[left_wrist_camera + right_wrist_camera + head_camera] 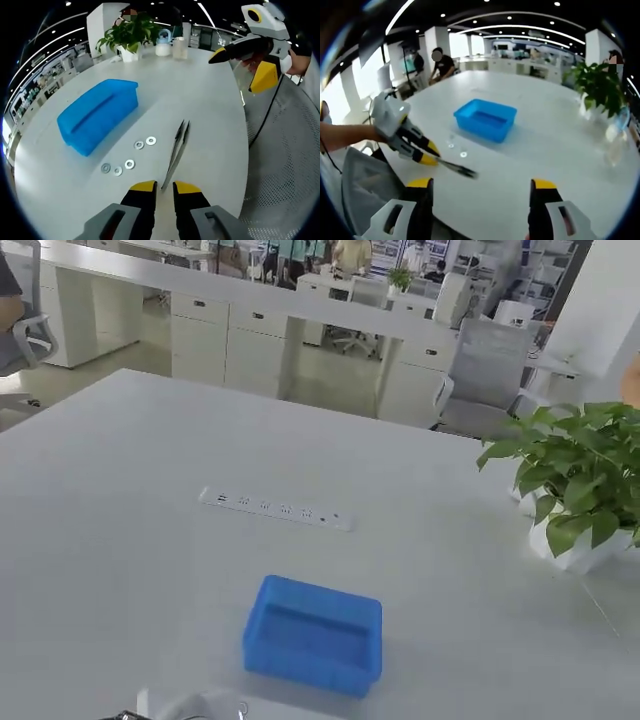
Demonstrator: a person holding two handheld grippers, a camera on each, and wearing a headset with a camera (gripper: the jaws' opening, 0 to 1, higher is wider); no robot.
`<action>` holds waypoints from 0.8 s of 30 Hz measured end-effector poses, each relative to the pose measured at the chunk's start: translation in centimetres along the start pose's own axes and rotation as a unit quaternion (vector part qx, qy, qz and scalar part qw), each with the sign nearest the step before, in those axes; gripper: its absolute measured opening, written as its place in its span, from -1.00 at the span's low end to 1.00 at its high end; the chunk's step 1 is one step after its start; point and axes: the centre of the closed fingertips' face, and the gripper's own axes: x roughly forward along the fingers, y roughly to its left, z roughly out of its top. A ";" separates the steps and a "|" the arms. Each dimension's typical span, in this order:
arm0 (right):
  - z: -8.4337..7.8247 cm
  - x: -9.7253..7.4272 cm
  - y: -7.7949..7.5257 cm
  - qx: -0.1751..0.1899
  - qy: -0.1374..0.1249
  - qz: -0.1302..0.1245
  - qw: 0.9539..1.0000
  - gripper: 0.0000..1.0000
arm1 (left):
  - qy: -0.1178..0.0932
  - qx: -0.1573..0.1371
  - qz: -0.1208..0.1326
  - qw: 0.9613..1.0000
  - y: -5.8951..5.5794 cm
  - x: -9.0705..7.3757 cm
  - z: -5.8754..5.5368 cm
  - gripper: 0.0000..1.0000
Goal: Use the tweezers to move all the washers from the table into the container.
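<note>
Left gripper (165,187): jaws are set narrow, one on each side of the near end of the tweezers (177,145); whether that end is pinched cannot be told.
Right gripper (481,183): jaws are spread wide and nothing is held.
Tweezers: laid lengthwise on the table (210,115), tips pointed away.
Washers (129,163): five are scattered on the table, between the tweezers and the container.
Container (95,117): blue, set just beside the washers.

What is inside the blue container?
The blue container shows only bare blue floor in the head view. Its near wall hides the floor strip behind it.
</note>
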 end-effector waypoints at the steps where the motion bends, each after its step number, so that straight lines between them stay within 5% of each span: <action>1: 0.0 0.1 0.1 0.000 0.001 0.001 1.000 0.53 | -0.004 0.001 0.000 1.000 0.0 0.0 0.1 -0.79; 15: 0.3 2.0 2.0 -0.036 0.007 0.036 0.999 0.46 | -0.010 0.010 -0.021 1.000 -0.7 0.1 0.1 -1.00; 24: 0.1 2.5 2.9 -0.048 0.014 0.052 0.997 0.41 | -0.041 0.017 0.004 0.999 -0.7 -3.0 2.4 -1.00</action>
